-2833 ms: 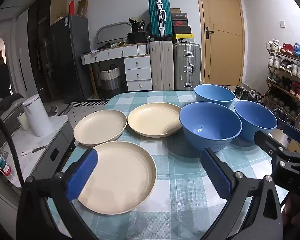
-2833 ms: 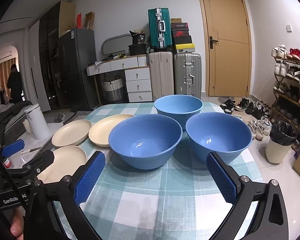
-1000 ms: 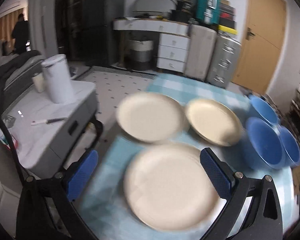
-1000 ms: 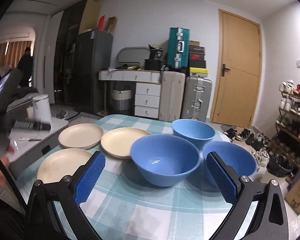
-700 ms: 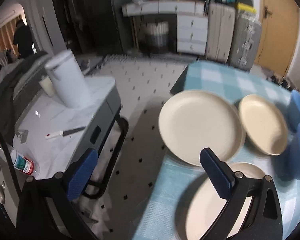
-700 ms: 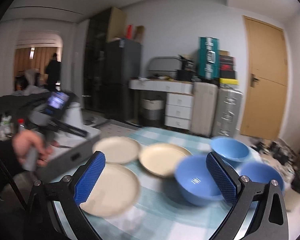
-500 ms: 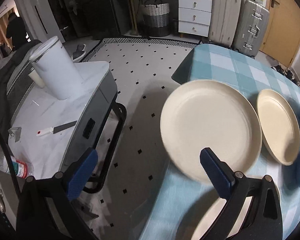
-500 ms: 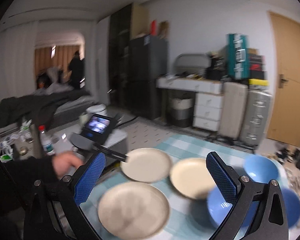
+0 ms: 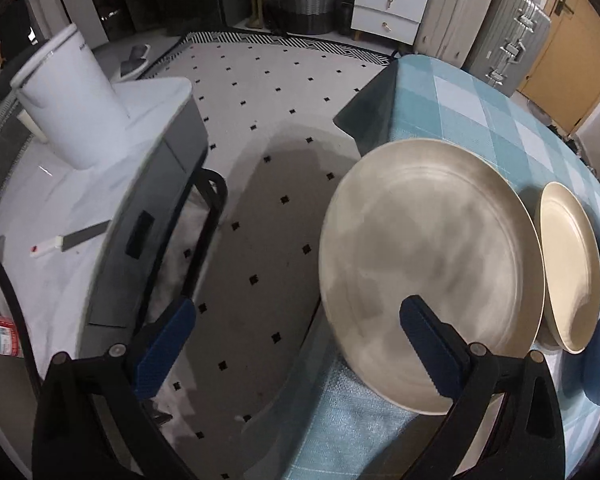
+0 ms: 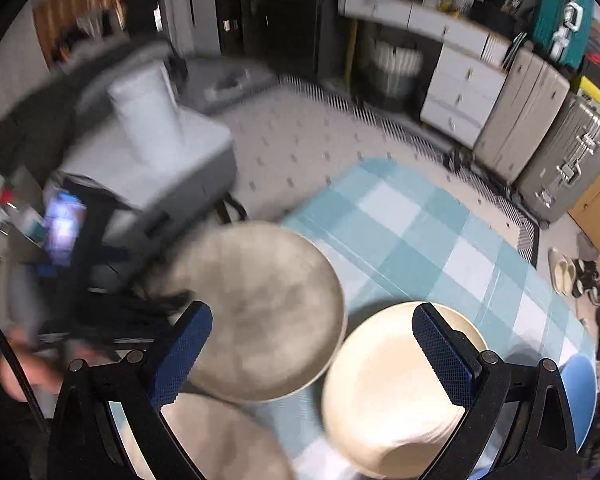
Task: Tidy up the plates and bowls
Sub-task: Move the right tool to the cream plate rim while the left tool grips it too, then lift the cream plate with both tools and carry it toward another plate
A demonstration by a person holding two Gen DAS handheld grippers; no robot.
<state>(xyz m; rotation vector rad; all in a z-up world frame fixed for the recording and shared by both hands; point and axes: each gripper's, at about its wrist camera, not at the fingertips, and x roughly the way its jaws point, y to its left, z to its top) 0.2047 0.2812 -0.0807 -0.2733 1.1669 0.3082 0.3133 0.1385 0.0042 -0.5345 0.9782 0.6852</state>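
Both hand-held grippers wide open, empty, left [image 9: 296, 344] at cream plate [image 9: 428, 264] overhanging table edge [image 9: 384, 120], right [image 10: 314, 356] above.

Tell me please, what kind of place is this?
Most likely a lived-in home: a table with a checked cloth holds plates, suitcases stand by a door, and a white drawer unit sits against the wall.

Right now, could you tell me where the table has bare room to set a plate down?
The checked cloth is bare beyond the two far plates, toward the suitcases. The near end is crowded: three plates close together, with a bowl at right.
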